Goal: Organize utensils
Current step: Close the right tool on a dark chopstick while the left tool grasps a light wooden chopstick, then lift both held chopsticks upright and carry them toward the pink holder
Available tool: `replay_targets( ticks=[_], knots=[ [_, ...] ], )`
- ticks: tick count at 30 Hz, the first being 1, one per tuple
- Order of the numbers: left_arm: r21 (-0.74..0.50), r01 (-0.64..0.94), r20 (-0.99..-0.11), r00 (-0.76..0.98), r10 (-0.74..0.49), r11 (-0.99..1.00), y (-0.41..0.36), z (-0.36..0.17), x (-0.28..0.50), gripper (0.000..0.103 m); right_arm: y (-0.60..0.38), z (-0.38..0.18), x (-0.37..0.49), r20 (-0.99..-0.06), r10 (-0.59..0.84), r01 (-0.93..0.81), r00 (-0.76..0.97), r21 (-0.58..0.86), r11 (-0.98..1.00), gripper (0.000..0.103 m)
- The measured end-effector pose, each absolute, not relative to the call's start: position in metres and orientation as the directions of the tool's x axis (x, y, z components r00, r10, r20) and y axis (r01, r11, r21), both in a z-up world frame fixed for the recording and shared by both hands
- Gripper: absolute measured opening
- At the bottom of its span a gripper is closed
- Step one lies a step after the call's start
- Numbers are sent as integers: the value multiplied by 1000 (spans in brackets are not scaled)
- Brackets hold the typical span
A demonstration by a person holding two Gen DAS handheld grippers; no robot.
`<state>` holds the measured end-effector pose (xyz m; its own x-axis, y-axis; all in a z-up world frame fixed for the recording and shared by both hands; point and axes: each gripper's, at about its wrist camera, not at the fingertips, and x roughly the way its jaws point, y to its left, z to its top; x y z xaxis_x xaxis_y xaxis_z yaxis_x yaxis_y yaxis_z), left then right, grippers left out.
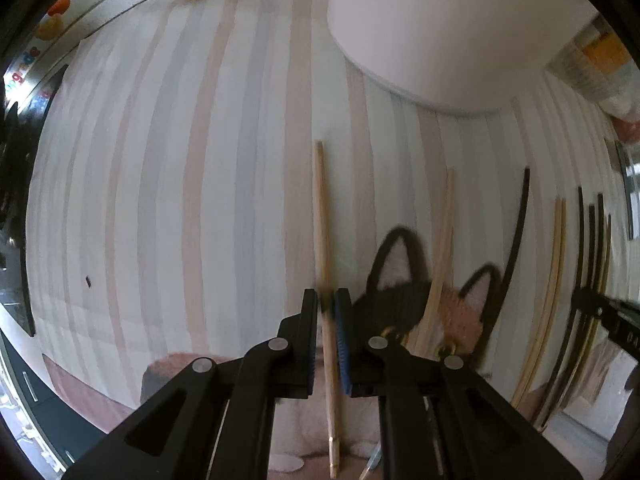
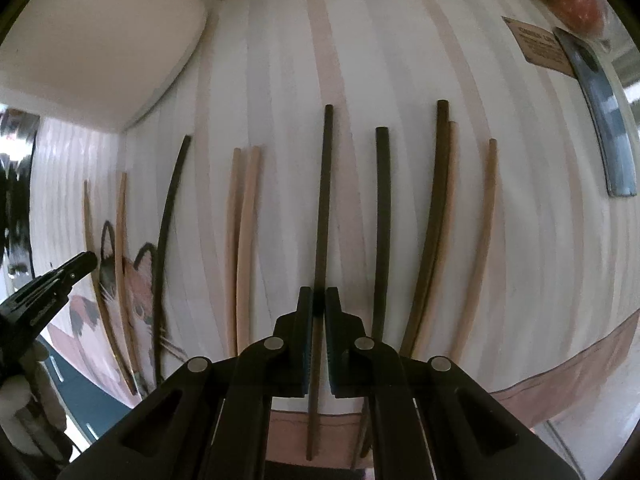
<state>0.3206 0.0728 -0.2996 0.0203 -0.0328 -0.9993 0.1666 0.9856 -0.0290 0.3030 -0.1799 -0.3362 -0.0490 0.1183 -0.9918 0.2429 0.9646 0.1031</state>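
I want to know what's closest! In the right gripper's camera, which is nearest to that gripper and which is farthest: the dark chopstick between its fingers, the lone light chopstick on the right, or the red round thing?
1. Dark chopstick, between the right gripper's fingers.
2. Light chopstick, off right.
3. Red round thing, far top right.

Hardly any readable text in either view

In the right wrist view, a brown tag (image 2: pixel 540 46) at the upper right of the frame carries dark printed lines, too blurred to read. In the left wrist view, colourful letter-like shapes (image 1: pixel 24 66) sit along the far left edge, a container label (image 1: pixel 600 56) with yellow and grey blocks shows at the upper right, and pale marks resembling digits stand on the other tool (image 1: pixel 624 332) at the right edge; none is legible.
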Motion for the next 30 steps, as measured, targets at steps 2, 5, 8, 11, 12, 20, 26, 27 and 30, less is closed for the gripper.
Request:
replay_targets(
  ticks=[2, 5, 8, 11, 12, 20, 26, 27, 30],
  knots=[
    [-25, 172, -999, 18, -28, 985, 72, -300, 318, 9, -173, -336, 307, -994, 90, 222, -68, 72, 972, 6],
    [-10, 174, -999, 30, -15, 985, 68, -296, 324, 9, -155, -336, 303, -996, 39, 187, -86, 22, 982, 7],
    [14, 187, -999, 39, 7, 982, 66, -290, 329, 9, -145, -340, 307, -995, 4, 167, -100, -13, 986, 7],
    [31, 196, -998, 53, 21, 980, 52, -280, 332, 5, -130, -342, 312, -993, -33, 142, -117, -49, 989, 7],
    [45, 199, -997, 67, 32, 979, 52, -277, 335, 5, -126, -340, 309, -992, -41, 134, -116, -57, 989, 7],
    [92, 195, -988, 138, 65, 977, 51, -264, 291, 5, -131, -332, 293, -1000, 7, 188, -6, 6, 982, 5],
    [37, 129, -975, 221, 8, 991, 64, -203, 272, 5, -138, -306, 272, -989, 42, 274, 141, 80, 959, 5],
    [36, 125, -973, 232, 6, 991, 66, -198, 271, 5, -137, -301, 270, -986, 48, 280, 160, 92, 955, 5],
    [34, 115, -962, 275, 1, 993, 70, -181, 259, 5, -136, -287, 268, -974, 57, 293, 220, 122, 948, 5]
  ],
)
